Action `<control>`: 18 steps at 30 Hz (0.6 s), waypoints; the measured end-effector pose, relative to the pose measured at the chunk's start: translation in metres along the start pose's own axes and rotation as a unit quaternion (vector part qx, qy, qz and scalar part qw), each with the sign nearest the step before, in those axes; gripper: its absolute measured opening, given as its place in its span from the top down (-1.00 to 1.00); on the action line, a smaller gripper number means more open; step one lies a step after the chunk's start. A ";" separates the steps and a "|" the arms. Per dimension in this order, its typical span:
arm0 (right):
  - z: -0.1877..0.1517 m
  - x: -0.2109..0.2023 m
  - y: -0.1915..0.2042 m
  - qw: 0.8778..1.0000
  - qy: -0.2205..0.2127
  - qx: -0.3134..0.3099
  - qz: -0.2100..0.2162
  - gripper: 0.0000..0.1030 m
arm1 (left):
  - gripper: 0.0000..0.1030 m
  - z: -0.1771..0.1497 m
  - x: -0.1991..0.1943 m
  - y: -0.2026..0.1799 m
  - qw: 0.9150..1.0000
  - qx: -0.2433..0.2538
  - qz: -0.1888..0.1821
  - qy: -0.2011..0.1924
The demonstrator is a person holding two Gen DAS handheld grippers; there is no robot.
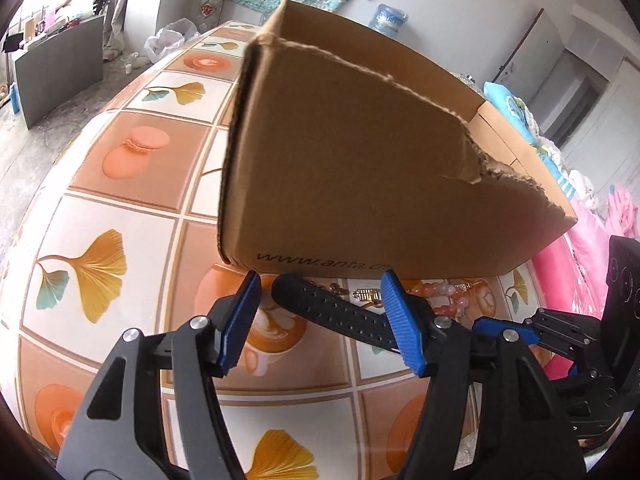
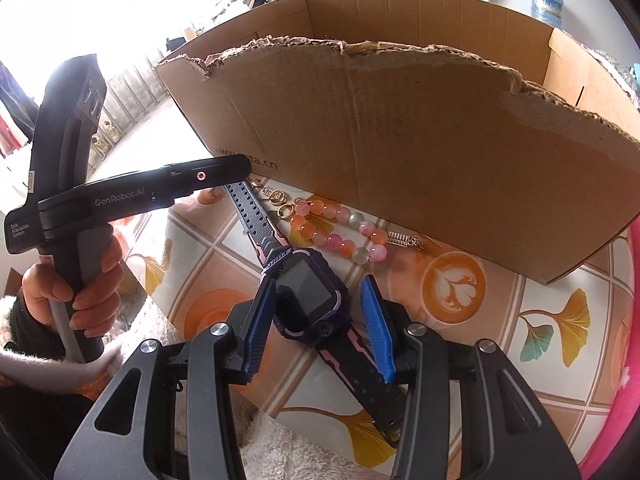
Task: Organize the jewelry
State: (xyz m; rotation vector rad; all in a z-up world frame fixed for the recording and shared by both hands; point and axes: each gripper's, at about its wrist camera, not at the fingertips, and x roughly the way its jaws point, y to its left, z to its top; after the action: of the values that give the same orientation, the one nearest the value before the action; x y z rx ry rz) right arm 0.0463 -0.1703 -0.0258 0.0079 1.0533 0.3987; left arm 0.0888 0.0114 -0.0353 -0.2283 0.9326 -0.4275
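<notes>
Right claw (image 2: 318,320) spread astride watch (image 2: 308,296) on counter (image 2: 540,312); left claw (image 1: 320,320) spread over strap. Watch looks light w/ floppy strap; rigid case seems best hold.

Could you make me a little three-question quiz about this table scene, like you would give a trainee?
1. True or false: the right gripper has its jaws wide apart on either side of the watch face.
2. What lies between the watch strap and the cardboard box? A) the bead bracelet B) a spoon C) a phone
3. Fill in: the box's near wall has a ____ top edge.

Key: 1 true; 2 A; 3 torn.
</notes>
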 end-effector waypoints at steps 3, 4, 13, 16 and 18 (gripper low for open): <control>0.001 -0.002 0.002 1.000 0.001 -0.018 -0.006 0.16 | -0.18 -0.001 -0.004 -0.001 1.000 0.012 0.002 0.005; 0.000 -0.003 0.003 1.000 0.001 -0.023 -0.010 0.12 | -0.18 -0.003 -0.004 -0.001 1.000 0.013 0.001 0.007; -0.003 -0.010 -0.014 0.999 0.001 -0.010 -0.037 -0.01 | -0.18 -0.013 -0.016 0.007 0.997 -0.020 -0.056 0.038; -0.004 -0.011 -0.017 0.999 -0.002 0.002 -0.042 -0.01 | -0.18 -0.019 -0.022 0.008 0.995 -0.029 -0.077 0.049; -0.004 -0.011 -0.018 0.999 -0.004 0.008 -0.042 -0.01 | -0.18 -0.022 -0.027 0.010 0.996 -0.030 -0.075 0.047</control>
State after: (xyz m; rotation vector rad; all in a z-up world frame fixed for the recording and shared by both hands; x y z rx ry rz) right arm 0.0440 -0.1917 -0.0219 -0.0214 1.0455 0.3135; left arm 0.0596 0.0319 -0.0322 -0.3374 1.0253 -0.5524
